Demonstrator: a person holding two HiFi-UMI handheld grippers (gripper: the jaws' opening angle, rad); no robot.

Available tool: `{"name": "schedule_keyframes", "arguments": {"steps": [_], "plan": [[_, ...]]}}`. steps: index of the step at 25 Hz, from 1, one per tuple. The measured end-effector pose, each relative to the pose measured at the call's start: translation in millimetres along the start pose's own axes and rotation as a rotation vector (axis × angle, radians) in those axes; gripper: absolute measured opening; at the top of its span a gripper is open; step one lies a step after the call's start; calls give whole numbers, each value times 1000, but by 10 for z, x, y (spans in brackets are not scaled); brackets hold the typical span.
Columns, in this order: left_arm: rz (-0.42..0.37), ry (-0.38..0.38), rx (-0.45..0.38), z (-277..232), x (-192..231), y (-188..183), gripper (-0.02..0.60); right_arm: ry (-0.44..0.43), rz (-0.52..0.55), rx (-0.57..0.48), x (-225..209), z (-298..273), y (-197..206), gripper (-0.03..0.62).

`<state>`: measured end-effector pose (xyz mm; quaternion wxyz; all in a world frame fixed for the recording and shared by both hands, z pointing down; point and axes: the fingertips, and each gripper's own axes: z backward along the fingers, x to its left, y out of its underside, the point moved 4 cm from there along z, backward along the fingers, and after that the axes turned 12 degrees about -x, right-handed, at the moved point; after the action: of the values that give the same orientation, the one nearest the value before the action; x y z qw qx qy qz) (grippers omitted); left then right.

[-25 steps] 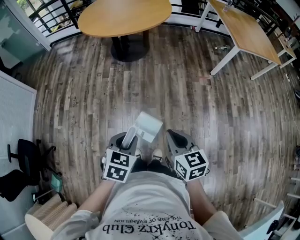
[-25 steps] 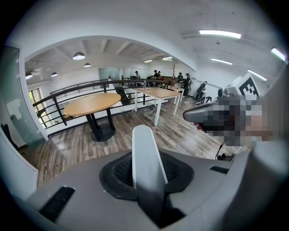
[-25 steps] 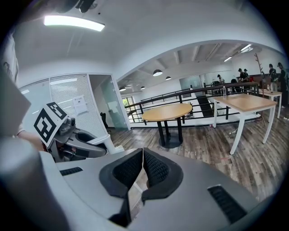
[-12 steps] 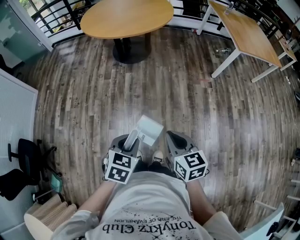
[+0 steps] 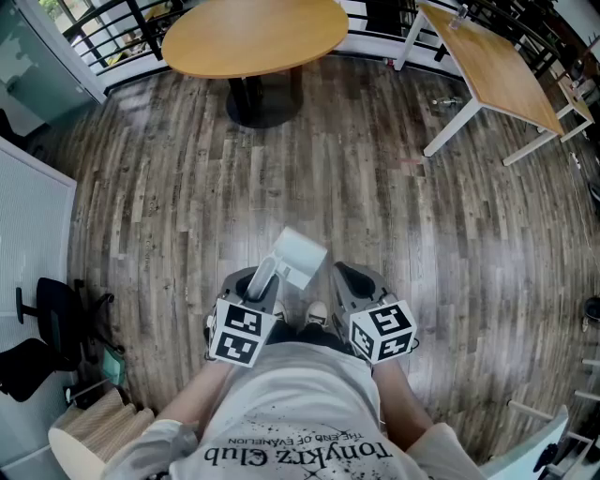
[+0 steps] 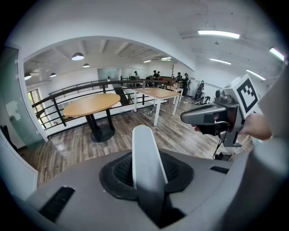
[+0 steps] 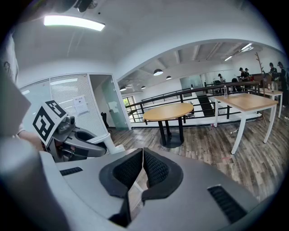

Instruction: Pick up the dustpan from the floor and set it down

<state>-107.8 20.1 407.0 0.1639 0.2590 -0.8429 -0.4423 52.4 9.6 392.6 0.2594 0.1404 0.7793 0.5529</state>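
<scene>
Tongs, 2, held at waist level by a standing person. Left gripper (image 5: 261, 281): jaws part-way closed and clamped on the pale handle (image 6: 144, 158) of the dustpan (image 5: 300, 251), pads pressing it from both sides. Right gripper (image 7: 142, 153): jaws brought together, pads meeting, nothing between them, carried just beside the left one and taking no part in the hold. Dustpan, 1, white-grey: its pan projects forward past the left jaws, in the air above the floor (image 5: 169, 216) and touching nothing but the gripper. Shoe tip (image 5: 317, 311), 1 visible, between the 2 grippers. Step in hand, as judged: the pick-up is done and the carry is under way – the set-down remains. Next move calls for choosing a spot on the boards ahead, lowering the left gripper until the pan's underside rests flat, then easing the jaws apart so the handle does not tip; the right gripper looks unneeded. Further out on the wood-plank floor: office chair (image 5: 42, 337), 1, black, at the left edge; wood-toned tub (image 5: 89, 431), 1, low left, contents not discernible. Beyond: round table (image 5: 248, 36), 1, on a single dark pedestal; rectangular table (image 5: 497, 66), 1, on white legs, to its right. Farthest: black railing (image 5: 112, 28), 1 run behind the tables – and several distant people (image 6: 156, 74), too small to count.
</scene>
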Motion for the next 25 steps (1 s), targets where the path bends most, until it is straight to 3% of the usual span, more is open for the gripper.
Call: {"name": "schedule_keyframes", "arguments": {"steps": [10, 25], "plan": [[-32, 10, 4, -7, 18, -2, 101, 12, -4, 5, 6, 2, 21, 26], [-18, 6, 19, -158, 158, 58, 102, 20, -29, 36, -78, -66, 119, 26]]}}
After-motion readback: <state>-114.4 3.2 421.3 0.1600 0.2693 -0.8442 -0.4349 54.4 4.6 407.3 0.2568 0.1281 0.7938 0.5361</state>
